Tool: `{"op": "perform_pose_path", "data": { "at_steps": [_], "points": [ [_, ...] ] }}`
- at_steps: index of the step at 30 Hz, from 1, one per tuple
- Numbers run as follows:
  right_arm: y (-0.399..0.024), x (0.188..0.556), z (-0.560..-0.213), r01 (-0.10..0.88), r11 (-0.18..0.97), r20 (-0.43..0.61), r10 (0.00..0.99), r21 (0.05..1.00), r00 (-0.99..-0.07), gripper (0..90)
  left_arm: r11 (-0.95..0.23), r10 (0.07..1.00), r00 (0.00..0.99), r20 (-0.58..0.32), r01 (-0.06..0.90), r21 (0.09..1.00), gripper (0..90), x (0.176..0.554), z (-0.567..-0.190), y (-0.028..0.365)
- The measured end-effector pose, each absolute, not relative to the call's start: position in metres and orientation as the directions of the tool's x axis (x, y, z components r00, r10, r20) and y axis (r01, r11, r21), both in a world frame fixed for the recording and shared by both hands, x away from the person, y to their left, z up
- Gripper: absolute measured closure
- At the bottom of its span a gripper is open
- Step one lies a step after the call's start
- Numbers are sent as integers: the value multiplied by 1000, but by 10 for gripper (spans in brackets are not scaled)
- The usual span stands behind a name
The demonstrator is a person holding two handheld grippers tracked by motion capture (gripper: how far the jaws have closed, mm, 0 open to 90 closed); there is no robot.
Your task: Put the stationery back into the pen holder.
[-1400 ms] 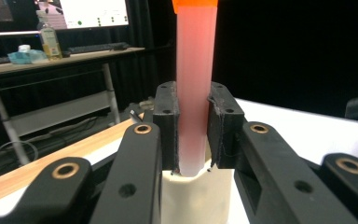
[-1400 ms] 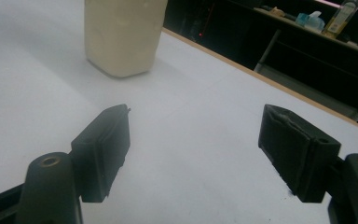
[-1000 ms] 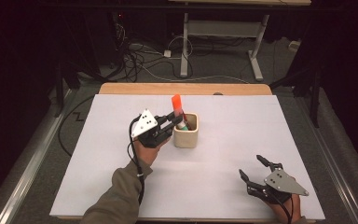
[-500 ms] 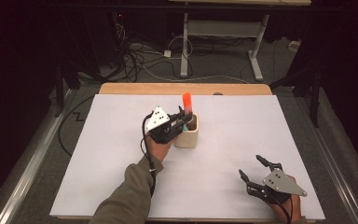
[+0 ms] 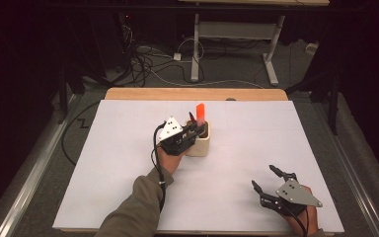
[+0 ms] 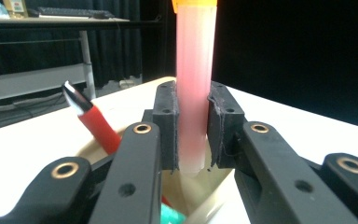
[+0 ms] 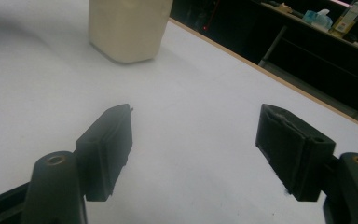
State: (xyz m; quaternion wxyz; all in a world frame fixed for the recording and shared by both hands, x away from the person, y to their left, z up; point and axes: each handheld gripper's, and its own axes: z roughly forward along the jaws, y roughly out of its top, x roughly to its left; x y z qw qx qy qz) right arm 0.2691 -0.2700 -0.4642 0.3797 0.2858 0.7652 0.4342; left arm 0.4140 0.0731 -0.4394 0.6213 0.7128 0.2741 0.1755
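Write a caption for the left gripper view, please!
Left gripper clamps a pink marker upright over a cream cup.

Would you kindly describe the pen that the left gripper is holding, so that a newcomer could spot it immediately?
On the white table, find the cream cup near its middle. The left gripper is shut on a pale pink pen standing upright, its lower end in the cup's mouth. Its orange top sets it apart from the shorter red pen leaning in the same cup.

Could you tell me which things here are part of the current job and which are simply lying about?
In use:
- pink marker, clamped in the left tongs
- cream cup below it
- red pen already in the cup

Lying about:
- right tongs, open over the white table
- floor cables
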Motion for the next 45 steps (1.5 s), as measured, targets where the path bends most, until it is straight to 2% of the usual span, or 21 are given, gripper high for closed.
{"op": "perform_pose_path", "data": {
  "at_steps": [7,13,16,20,25,30,31,45],
  "points": [
    [-269,269,-465,112,470,-338,762,876,-552,273,-91,596,795,-112,206,974,729,416,-444,74],
    [-267,270,-466,119,487,-330,732,865,-596,286,-107,609,785,-113,222,969,720,417,-447,72],
    [-266,269,-466,117,491,-332,727,863,-601,285,-108,598,792,-119,227,968,672,418,-448,72],
    [-266,270,-466,120,494,-334,727,861,-600,284,-104,609,784,-122,232,967,665,418,-447,73],
    [-264,269,-467,113,501,-343,722,858,-602,278,-106,616,779,-117,228,968,615,417,-445,77],
    [-264,269,-466,114,500,-342,725,859,-598,278,-125,630,772,-89,213,969,565,417,-440,78],
    [-264,269,-466,115,501,-343,725,858,-596,278,-132,636,767,-84,215,968,530,417,-439,78],
    [-262,268,-467,113,497,-340,724,860,-599,273,-240,656,754,30,171,956,449,414,-431,77]
  ]
}}
